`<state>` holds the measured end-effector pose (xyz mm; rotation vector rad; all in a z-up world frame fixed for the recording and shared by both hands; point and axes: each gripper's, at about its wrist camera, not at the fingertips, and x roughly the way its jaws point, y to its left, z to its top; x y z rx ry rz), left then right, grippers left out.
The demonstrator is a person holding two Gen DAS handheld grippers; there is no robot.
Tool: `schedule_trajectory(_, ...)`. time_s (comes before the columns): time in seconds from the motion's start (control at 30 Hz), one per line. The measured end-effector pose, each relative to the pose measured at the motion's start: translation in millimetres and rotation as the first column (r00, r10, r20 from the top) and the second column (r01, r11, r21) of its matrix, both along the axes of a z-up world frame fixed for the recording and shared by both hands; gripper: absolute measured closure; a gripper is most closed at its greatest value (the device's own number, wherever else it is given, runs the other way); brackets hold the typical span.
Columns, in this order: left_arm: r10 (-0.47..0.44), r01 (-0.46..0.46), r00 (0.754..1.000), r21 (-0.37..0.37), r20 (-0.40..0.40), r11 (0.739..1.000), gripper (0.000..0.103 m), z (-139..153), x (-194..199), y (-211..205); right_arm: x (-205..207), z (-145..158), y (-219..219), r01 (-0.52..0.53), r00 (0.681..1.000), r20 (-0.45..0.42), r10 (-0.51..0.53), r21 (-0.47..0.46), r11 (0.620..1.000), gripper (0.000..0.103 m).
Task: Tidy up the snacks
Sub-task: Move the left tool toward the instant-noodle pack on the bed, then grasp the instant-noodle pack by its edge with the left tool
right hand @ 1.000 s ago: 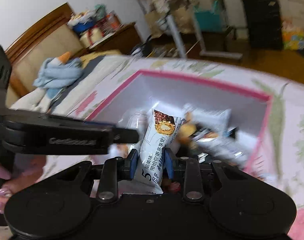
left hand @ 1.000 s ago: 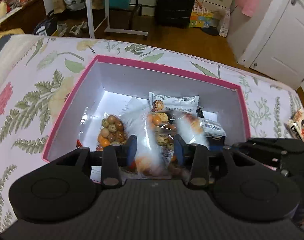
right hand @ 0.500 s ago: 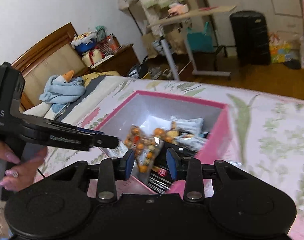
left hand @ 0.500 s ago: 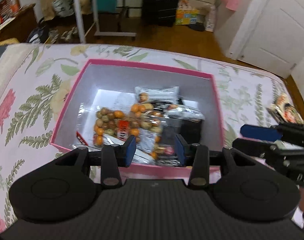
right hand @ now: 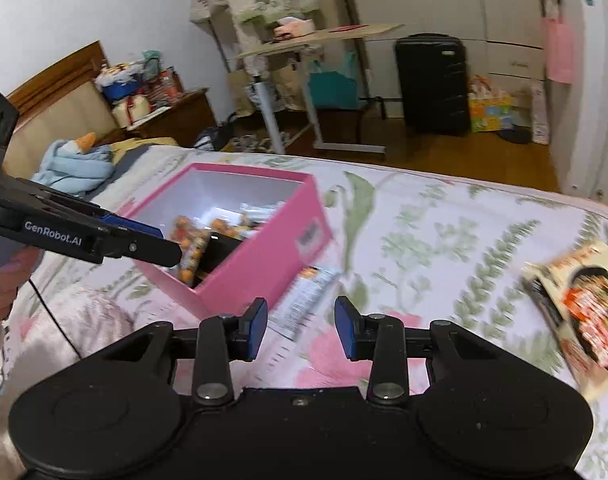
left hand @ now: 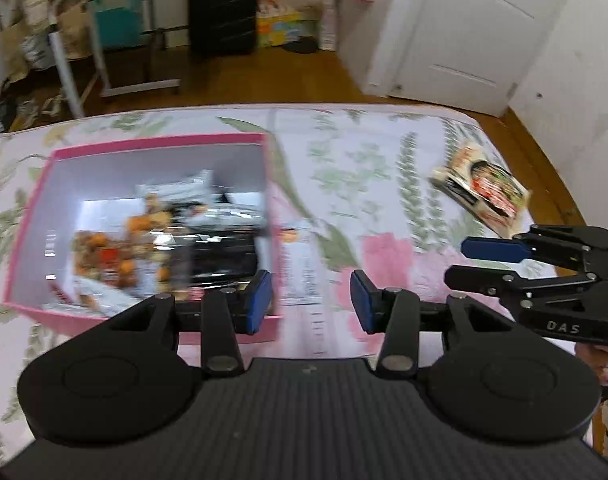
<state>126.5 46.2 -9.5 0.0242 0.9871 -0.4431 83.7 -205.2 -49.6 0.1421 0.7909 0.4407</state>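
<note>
While both pairs of jaws stand wide apart with nothing between them, the left gripper (left hand: 311, 296) hovers at the near right corner of the pink box (left hand: 160, 326), whose long axis runs away from the jaws and which holds a jumble of clear orange-nut packets and dark wrappers. Ahead of the right gripper (right hand: 300, 328) a flat white snack packet (right hand: 308, 300) lies on the floral bedspread (right hand: 443, 248), touching the box wall, long axis pointing forward and right. Well right of those jaws lies a noodle packet (right hand: 583, 312), its print blurred.
</note>
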Motion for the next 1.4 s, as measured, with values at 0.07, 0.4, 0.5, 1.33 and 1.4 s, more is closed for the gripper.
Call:
schedule_trajectory(0.07,-0.026,0.026,1.0,-0.013,-0.009,1.0,0.06,-6.4,0.3,-17.1,-4.1,-4.5,-13.9,0.028,1.0,-0.006,-0.028,0.016,0.999,0.058)
schedule_trajectory(0.4,-0.196,0.197,0.98,-0.048,0.025,0.979,0.06,-28.7,19.1,-115.9,-22.4,-25.8,-101.4,0.213,0.976,-0.042,-0.214,-0.033,0.977,0.035)
schedule_trajectory(0.5,-0.284,0.286,0.958,-0.04,0.05,0.957,0.059,-40.1,35.8,-152.2,-26.4,-33.9,-129.7,0.293,0.955,-0.018,-0.295,-0.063,0.954,0.029)
schedule_trajectory(1.33,-0.497,0.497,0.867,-0.095,0.035,0.862,0.047,-138.2,185.8,-318.8,28.4,-145.8,-253.2,0.646,0.763,-0.187,-0.619,0.197,0.737,0.013)
schedule_trajectory(1.4,-0.517,0.519,0.855,-0.114,0.045,0.847,0.046,-139.8,187.8,-324.8,32.4,-146.2,-255.7,0.635,0.772,-0.187,-0.608,0.196,0.747,0.013)
